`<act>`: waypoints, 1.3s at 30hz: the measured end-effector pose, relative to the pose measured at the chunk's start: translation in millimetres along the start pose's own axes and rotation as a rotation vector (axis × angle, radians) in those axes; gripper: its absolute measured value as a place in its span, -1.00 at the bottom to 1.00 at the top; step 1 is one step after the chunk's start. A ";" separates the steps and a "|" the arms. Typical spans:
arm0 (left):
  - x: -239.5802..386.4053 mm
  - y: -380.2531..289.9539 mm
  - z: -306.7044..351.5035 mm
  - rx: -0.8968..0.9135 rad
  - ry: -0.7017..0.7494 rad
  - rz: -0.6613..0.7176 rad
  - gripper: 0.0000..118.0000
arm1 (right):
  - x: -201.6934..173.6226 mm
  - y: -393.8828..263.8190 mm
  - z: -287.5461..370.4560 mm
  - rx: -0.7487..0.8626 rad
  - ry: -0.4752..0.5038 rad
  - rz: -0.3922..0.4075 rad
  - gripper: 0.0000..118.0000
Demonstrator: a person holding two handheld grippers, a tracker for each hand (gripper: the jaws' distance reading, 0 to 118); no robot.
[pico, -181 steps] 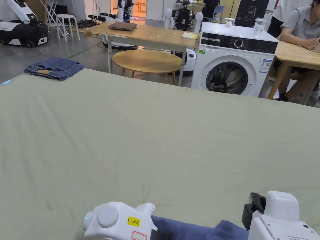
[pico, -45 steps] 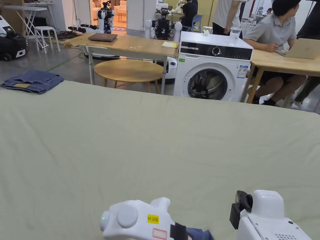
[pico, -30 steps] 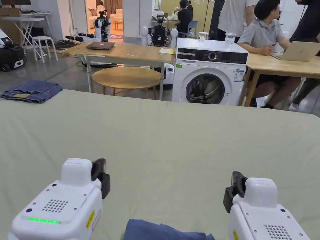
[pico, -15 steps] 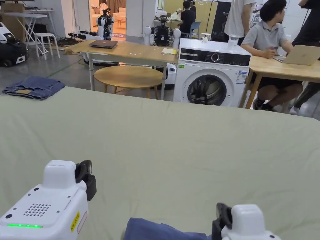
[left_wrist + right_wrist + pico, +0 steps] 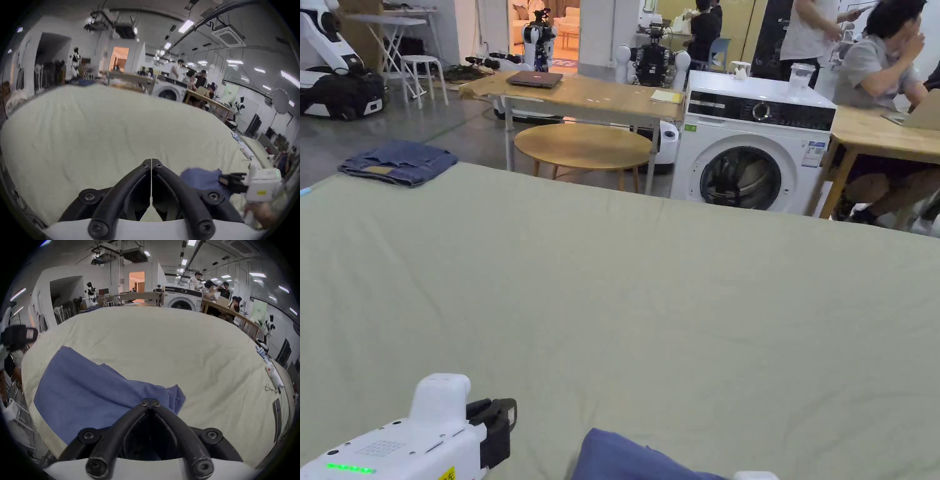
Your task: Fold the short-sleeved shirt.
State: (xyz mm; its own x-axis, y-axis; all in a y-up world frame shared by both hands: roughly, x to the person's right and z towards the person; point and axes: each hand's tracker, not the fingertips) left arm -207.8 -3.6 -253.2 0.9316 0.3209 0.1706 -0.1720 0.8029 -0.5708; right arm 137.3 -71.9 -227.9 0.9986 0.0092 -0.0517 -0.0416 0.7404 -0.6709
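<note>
Right tongs (image 5: pixel 150 403) pinch the blue shirt (image 5: pixel 90 386); left tongs (image 5: pixel 151 162) pressed together, empty.

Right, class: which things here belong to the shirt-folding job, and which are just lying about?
Belong to the job:
blue shirt
left gripper
right gripper
green table cover

Lying about:
folded jeans
washing machine
round table

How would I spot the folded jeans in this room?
Start at the big pale green table in front. At its far left corner, across from the white washing machine, lies a folded denim bundle. Its tan patch separates it from the plain blue shirt near the grippers.
</note>
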 end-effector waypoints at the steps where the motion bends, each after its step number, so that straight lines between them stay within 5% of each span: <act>1: -6.1 -1.2 -4.9 -0.045 -0.030 0.034 -1.00 | 0.6 -0.5 -0.5 -0.002 0.001 -0.005 -1.00; 4: -24.4 -1.0 -19.1 -0.191 -0.180 0.136 -0.72 | 0.7 -1.7 0.3 -0.001 0.003 -0.002 -1.00; 8: -45.1 -0.3 -43.7 -0.361 -0.390 0.262 0.33 | 3.8 -0.4 0.3 -0.006 0.013 -0.001 -1.00; 20: -38.3 -25.0 -137.2 -0.682 -0.666 0.434 0.33 | 5.3 -0.6 -0.9 -0.012 0.021 -0.012 -1.00; 26: -28.7 -37.5 -154.8 -0.655 -0.784 0.526 0.31 | 8.6 -0.4 1.3 -0.026 0.030 -0.023 -1.00; 29: -27.7 -42.3 -156.4 -0.654 -0.811 0.491 -0.14 | 9.7 -0.8 1.7 -0.030 0.033 -0.024 -1.00; 33: -30.4 -52.7 -154.5 -0.646 -0.759 0.486 -0.46 | 9.5 -2.6 1.4 -0.027 0.030 -0.025 -1.00; 39: -34.8 -58.3 -153.4 -0.609 -0.780 0.520 -0.67 | 3.8 -4.1 2.6 -0.016 0.014 0.016 -1.00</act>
State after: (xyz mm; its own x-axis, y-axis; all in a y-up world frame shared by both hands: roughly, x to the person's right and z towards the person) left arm -181.1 -138.6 -349.0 0.2988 0.9452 0.1315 -0.0975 0.1673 -0.9811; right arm 141.4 -73.1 -223.4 0.9973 0.0111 -0.0726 -0.0578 0.7296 -0.6814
